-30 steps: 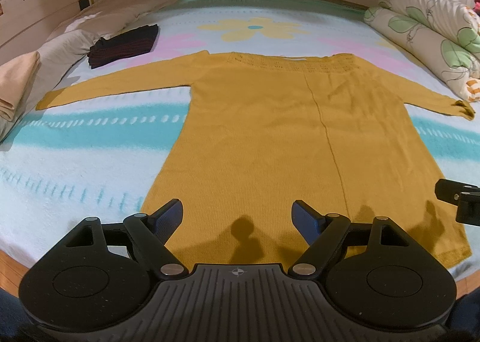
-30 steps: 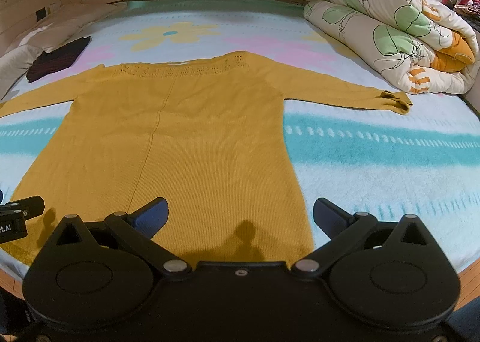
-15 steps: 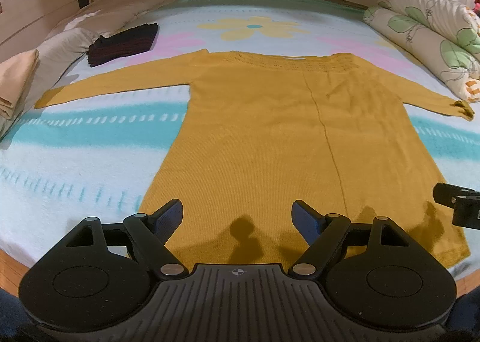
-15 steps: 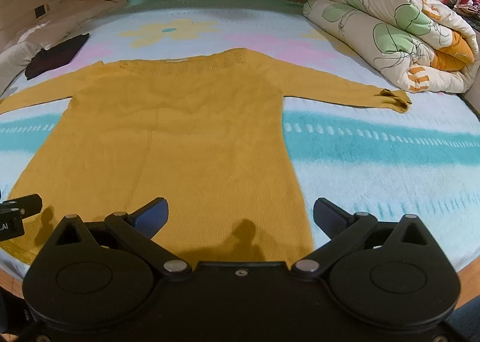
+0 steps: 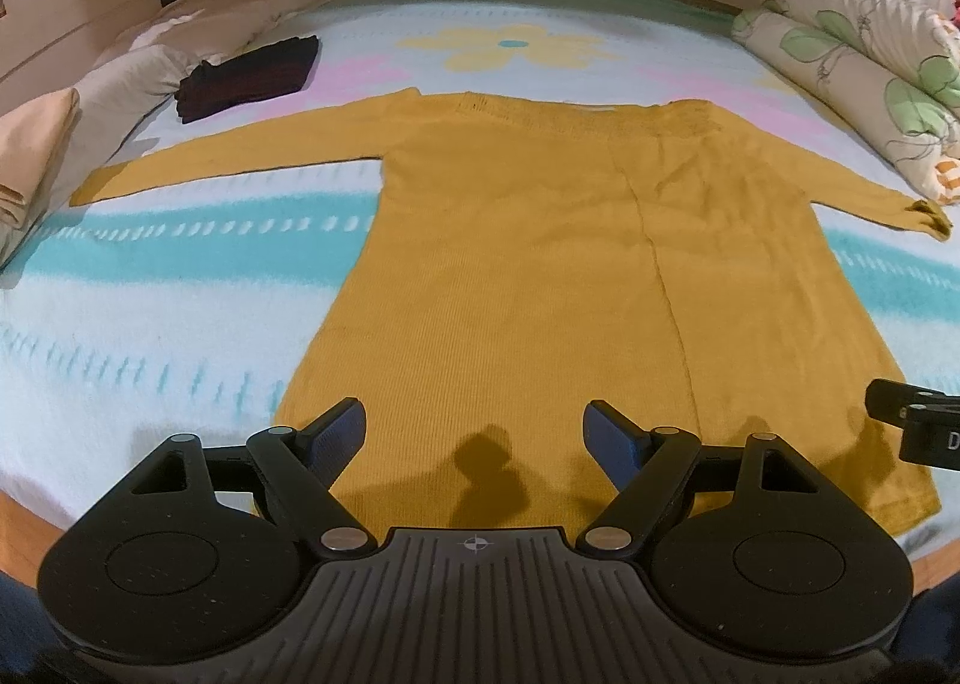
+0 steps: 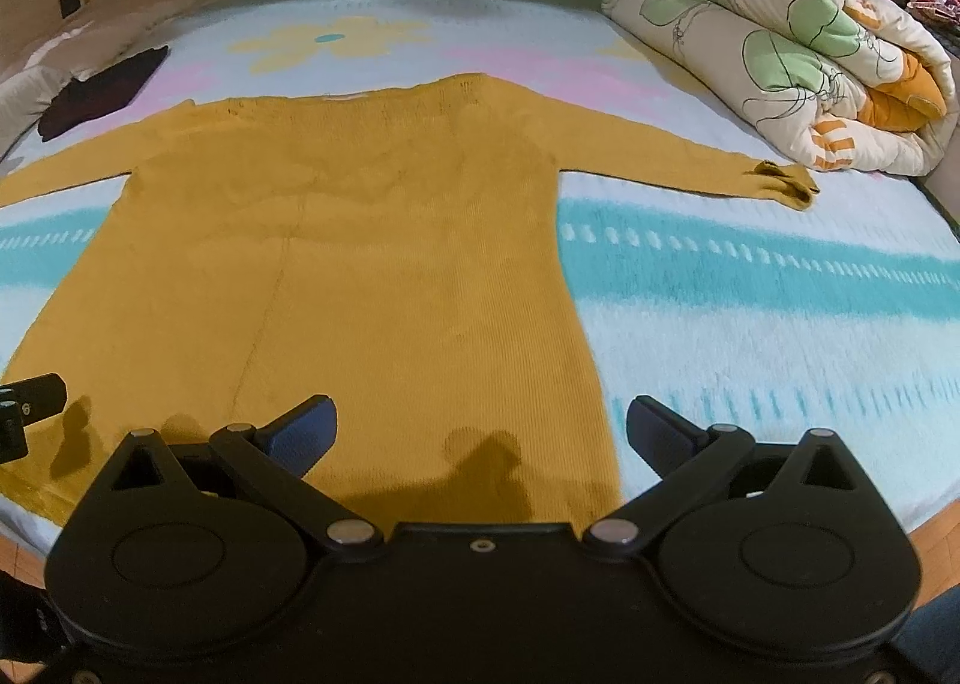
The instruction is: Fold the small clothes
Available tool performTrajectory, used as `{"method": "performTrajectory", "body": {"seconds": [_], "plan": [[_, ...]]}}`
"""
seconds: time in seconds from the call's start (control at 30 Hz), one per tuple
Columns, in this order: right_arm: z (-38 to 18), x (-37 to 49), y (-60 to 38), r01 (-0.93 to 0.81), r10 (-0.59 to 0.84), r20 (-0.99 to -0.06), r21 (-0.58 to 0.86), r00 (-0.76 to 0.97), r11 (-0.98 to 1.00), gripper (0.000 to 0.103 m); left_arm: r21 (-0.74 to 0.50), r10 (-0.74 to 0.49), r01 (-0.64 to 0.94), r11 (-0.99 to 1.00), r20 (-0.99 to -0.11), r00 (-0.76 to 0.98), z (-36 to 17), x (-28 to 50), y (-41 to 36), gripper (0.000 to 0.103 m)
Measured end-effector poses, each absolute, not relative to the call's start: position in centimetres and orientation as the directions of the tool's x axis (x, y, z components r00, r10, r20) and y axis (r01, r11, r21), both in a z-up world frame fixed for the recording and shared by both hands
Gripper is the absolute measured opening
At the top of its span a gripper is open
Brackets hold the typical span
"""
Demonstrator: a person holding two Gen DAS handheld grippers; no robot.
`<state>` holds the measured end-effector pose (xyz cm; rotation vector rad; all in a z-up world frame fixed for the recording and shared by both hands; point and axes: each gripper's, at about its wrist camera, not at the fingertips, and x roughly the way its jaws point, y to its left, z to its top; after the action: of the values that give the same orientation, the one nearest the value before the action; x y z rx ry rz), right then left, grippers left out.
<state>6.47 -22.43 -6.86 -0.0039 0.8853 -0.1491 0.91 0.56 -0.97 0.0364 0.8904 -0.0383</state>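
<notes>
mustard sweater point(image 5: 540, 276) flat on bed point(image 5: 150, 324), neckline away, hem toward both empty, wide-open claws: left claw point(image 5: 477, 432), right claw point(image 6: 480, 426)

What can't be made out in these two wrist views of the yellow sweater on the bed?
- Sweater near hem: both views, covered by each gripper's body.
- Its left cuff: right wrist view, cut off by the left edge.
- Dark folded garment: too small to identify.
- Right gripper: left wrist view, cut by the right edge.

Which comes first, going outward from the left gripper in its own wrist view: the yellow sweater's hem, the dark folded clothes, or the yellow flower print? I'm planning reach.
From the left gripper:
1. Yellow sweater hem, directly below the jaws.
2. Dark folded clothes, far left.
3. Yellow flower print, farthest, centre.
</notes>
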Motion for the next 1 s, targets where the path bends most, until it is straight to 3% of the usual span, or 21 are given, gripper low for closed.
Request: {"method": "performTrajectory", "body": {"seconds": [0.37,0.73,0.8,0.87,1.0], "plan": [[-7.1,6.7,-22.4,0.129,-0.122,-0.788,-0.055,0.603,0.99,0.102,0.01,-0.015,0.037,0.999,-0.795,0.607,-1.3,1.1,0.8,0.079],[-7.4,6.8,-23.4,0.12,-0.043,-0.821,0.031,0.57,0.992,0.102,-0.02,-0.039,0.041,0.999,-0.835,0.549,-1.6,1.7,0.6,0.06],[-7.4,6.8,-23.7,0.121,-0.021,-0.823,0.058,0.568,0.991,0.1,-0.035,-0.05,0.039,0.999,-0.839,0.542,-1.4,1.9,0.6,0.055],[-7.3,7.0,-24.1,0.125,-0.004,-0.831,0.079,0.556,0.989,0.091,-0.048,-0.061,0.038,0.998,-0.838,0.542,-0.9,2.3,0.5,0.055],[-6.9,7.9,-25.4,0.132,0.031,-0.851,0.118,0.524,0.984,0.085,-0.052,-0.076,0.058,0.997,-0.829,0.554,0.4,3.7,-0.3,0.054]]}}
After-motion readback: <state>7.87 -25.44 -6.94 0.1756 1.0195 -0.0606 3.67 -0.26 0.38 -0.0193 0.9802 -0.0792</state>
